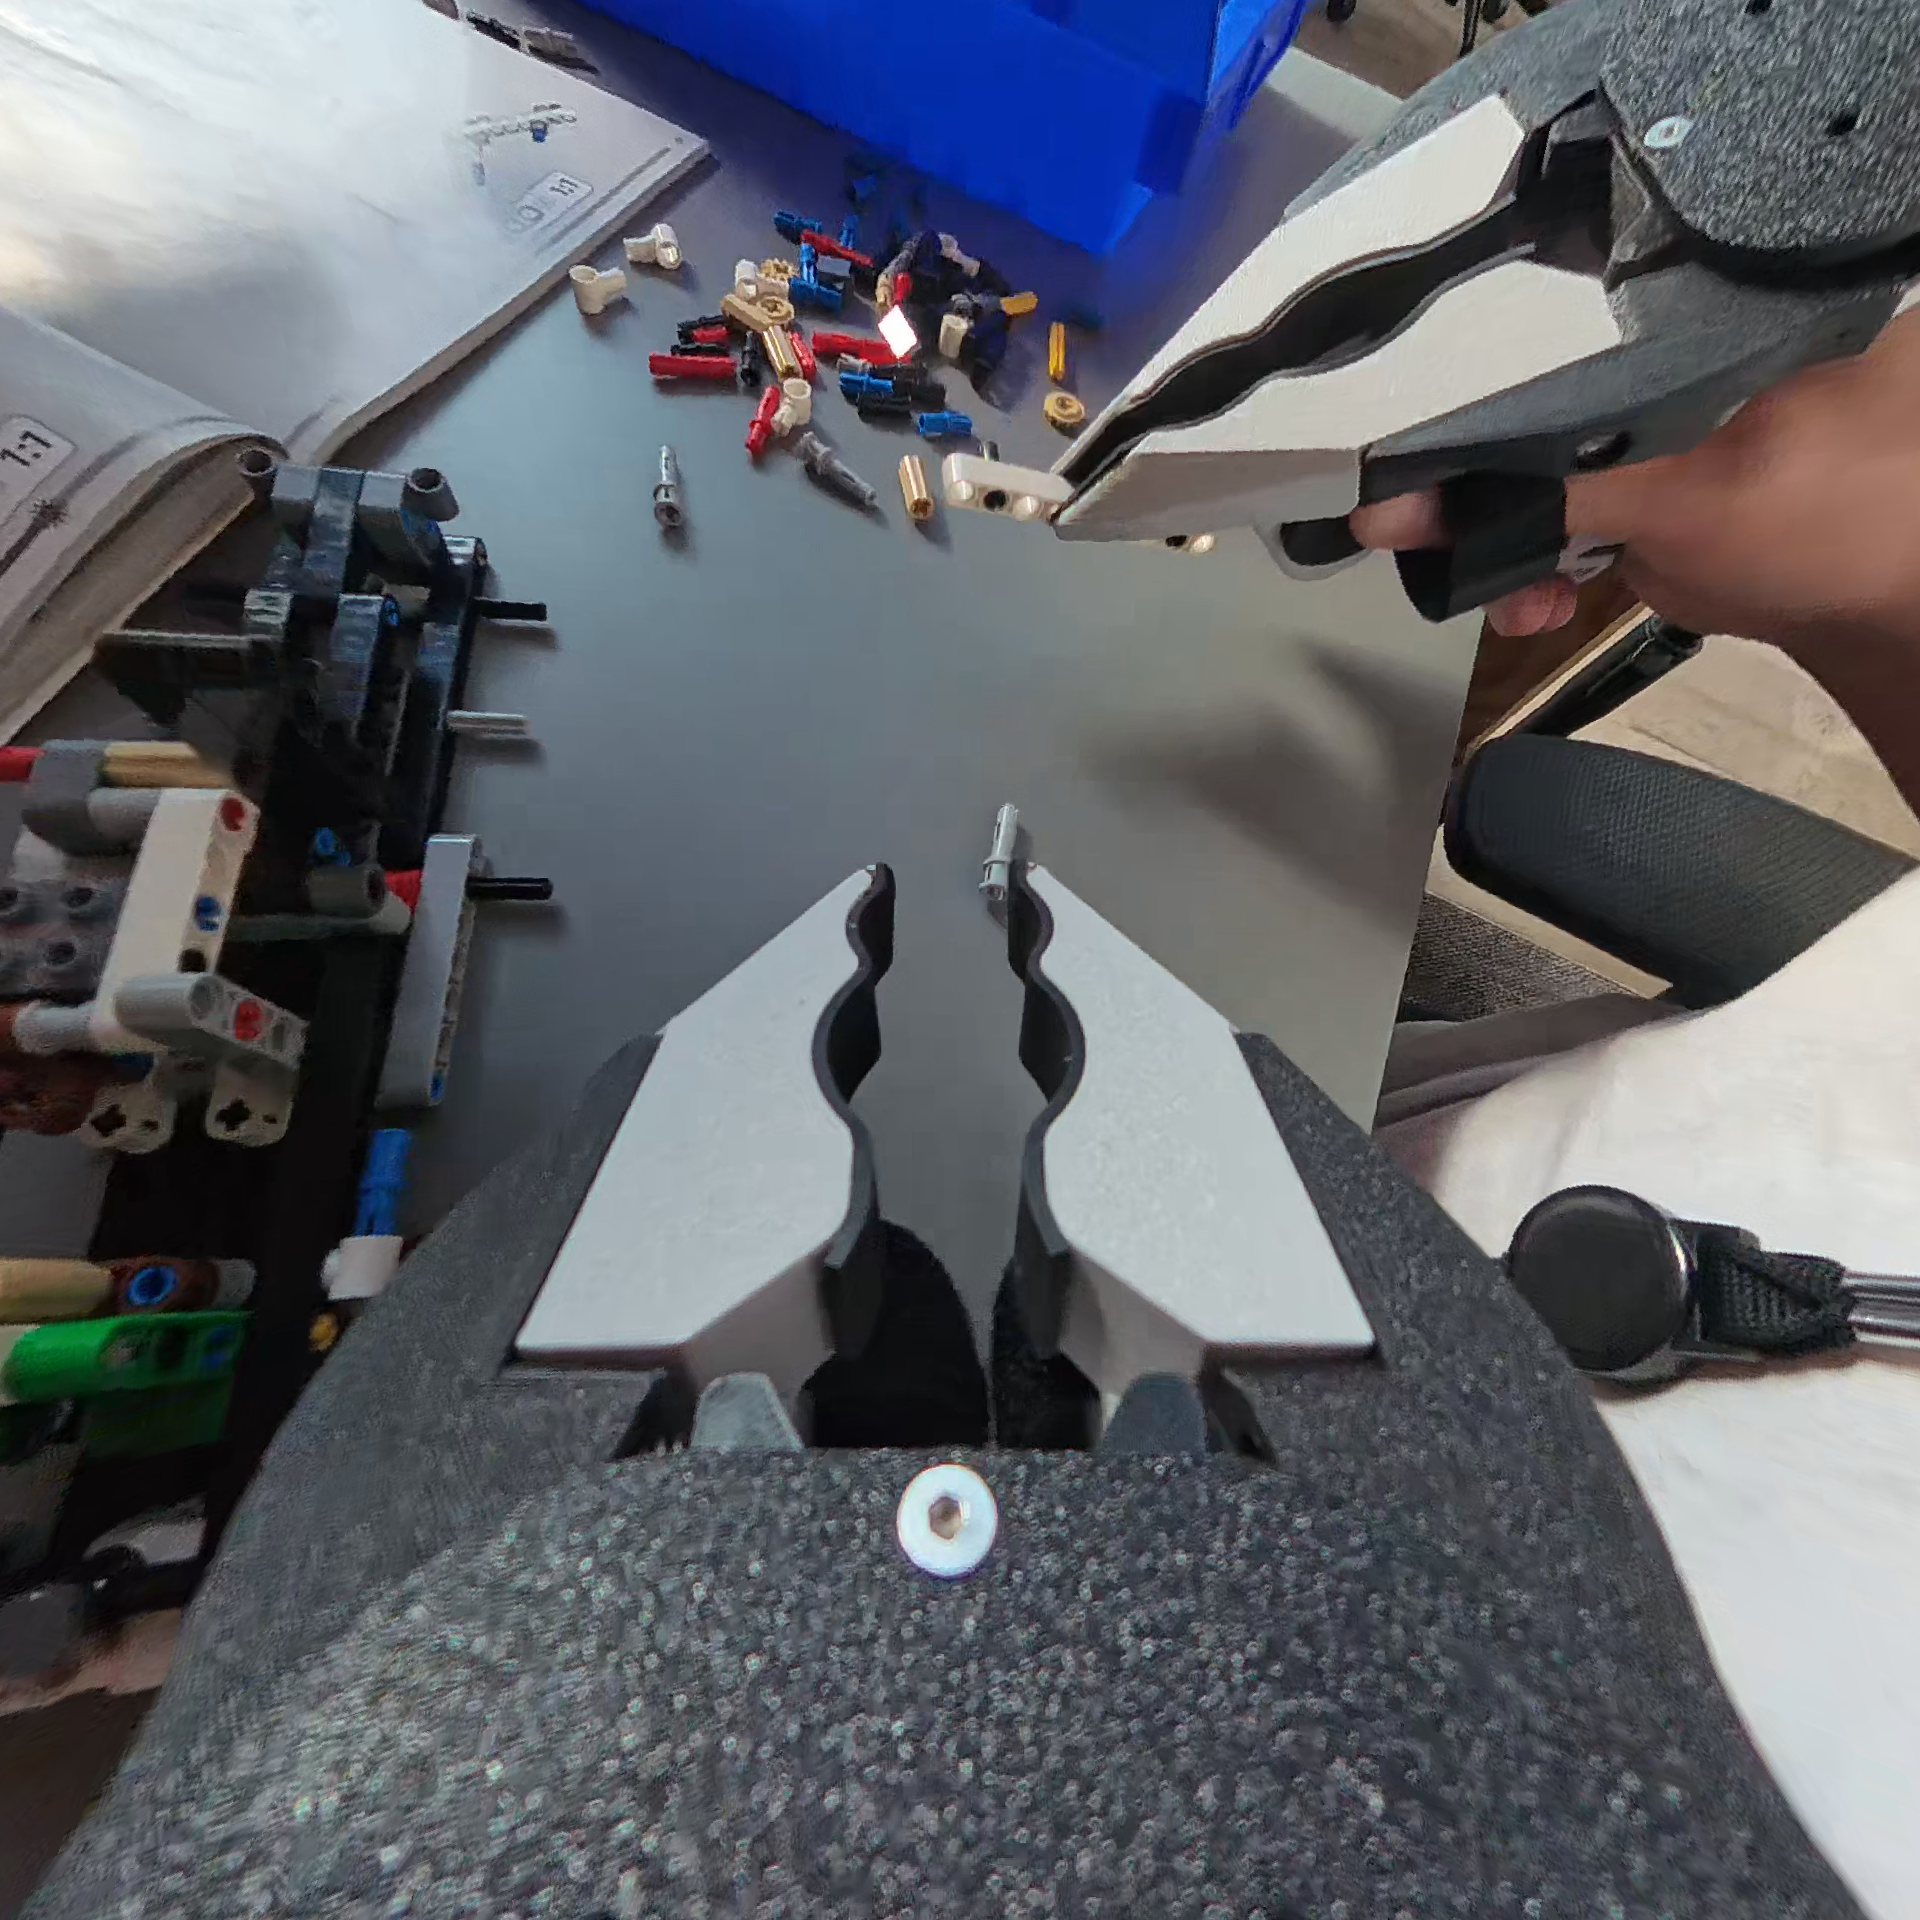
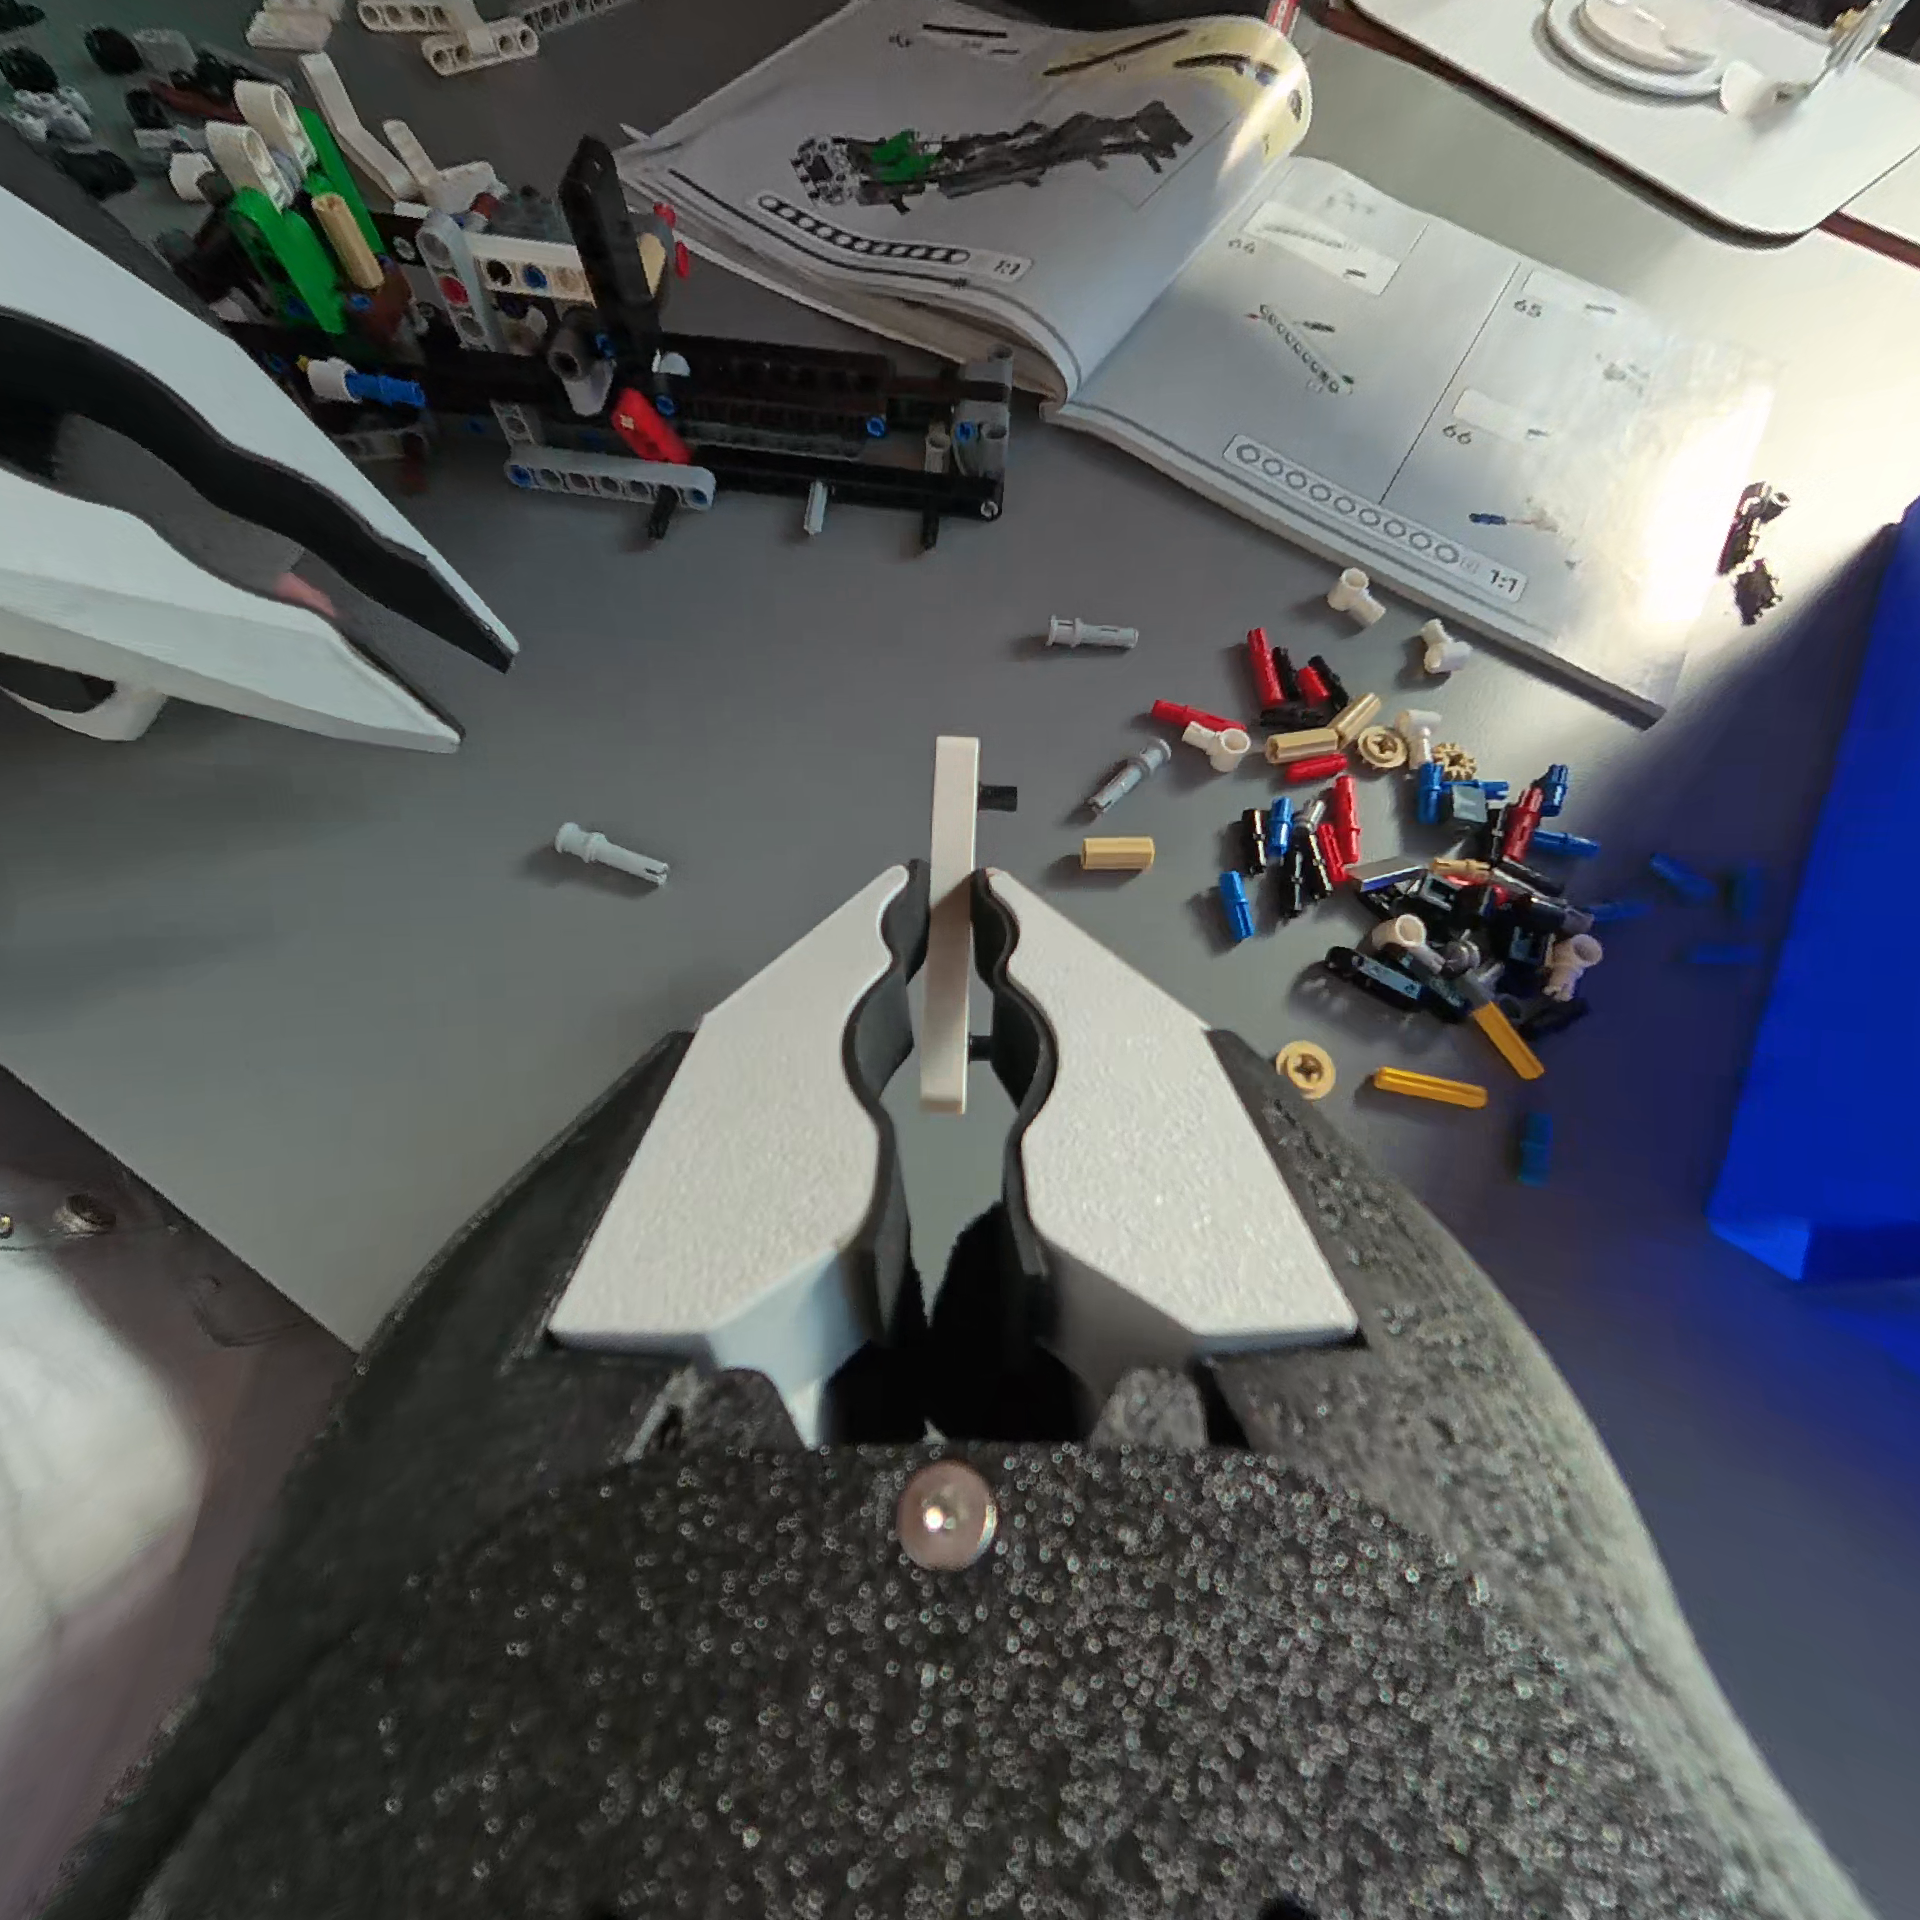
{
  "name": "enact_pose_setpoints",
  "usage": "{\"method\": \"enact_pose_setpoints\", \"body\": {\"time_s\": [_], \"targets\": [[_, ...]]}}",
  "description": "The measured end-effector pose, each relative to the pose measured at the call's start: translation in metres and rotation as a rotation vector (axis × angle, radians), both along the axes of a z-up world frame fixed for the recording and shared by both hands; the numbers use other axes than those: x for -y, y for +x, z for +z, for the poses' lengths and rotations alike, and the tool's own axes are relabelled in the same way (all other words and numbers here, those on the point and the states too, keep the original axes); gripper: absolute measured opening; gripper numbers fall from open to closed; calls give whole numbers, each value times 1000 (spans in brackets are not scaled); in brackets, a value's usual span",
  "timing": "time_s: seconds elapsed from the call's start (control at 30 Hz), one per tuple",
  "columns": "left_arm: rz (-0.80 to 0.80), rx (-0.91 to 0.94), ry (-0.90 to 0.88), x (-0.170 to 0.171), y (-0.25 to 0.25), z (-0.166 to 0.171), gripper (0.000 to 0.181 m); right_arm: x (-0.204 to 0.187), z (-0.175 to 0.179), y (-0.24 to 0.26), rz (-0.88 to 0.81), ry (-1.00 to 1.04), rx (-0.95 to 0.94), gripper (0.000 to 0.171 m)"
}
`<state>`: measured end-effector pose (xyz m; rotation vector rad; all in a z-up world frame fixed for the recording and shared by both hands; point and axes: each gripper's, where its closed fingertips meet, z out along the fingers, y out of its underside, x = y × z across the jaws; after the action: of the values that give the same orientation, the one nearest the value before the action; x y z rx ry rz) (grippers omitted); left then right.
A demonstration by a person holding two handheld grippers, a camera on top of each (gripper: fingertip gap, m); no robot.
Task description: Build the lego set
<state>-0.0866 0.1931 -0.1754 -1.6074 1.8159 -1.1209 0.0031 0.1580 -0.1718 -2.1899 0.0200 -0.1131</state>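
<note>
My right gripper (image 2: 948, 875) is shut on a white lego beam (image 2: 954, 821) that carries two black pins; it hangs above the grey table. In the left wrist view this gripper (image 1: 1070, 497) shows at upper right with the beam (image 1: 1003, 486) sticking out of its tips. My left gripper (image 1: 948, 881) is open and empty, low over the table, with a grey pin (image 1: 1000, 850) lying just past its right fingertip. The partly built lego model (image 1: 343, 727) lies at the left; it also shows in the right wrist view (image 2: 623, 384) at the back.
A pile of small loose pins and connectors (image 1: 862, 332) lies at the back, also seen in the right wrist view (image 2: 1434, 852). An open instruction booklet (image 2: 1143, 270) lies behind it. A blue bin (image 1: 987, 94) stands beyond. The table edge (image 1: 1444, 831) and a chair are to the right. The tips of one gripper are about 10 cm away from the tips of the other.
</note>
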Motion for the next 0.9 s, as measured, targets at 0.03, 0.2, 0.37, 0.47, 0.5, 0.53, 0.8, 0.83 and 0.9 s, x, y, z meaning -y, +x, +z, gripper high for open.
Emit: {"method": "enact_pose_setpoints", "body": {"time_s": [0.03,0.2,0.37,0.47,0.5,0.53,0.8,0.83,0.9], "targets": [[-25,-3,29,2,1,-2,20,2,-1,0,-9,-10,-19,7],[-130,-54,40,15,10,-9,21,5,-6,-2,2,9,-115,7],[-177,-103,132,15,10,-23,19,5,-16,-22,128,-50,-67,7],[-206,-105,168,18,12,-28,16,-1,-17,-31,156,-27,-113,7],[-206,-98,173,19,14,-28,15,-2,-17,-32,159,-20,-117,7],[-194,-87,189,18,18,-29,8,-2,-17,-32,161,-22,-112,7],[-88,19,337,2,25,-17,5,-10,-13,-33,139,5,-135,7],[-75,54,272,2,25,-8,5,-15,-7,-33,138,34,-115,6],[-49,126,112,-1,24,14,5,-26,2,-37,176,63,-33,7]]}}
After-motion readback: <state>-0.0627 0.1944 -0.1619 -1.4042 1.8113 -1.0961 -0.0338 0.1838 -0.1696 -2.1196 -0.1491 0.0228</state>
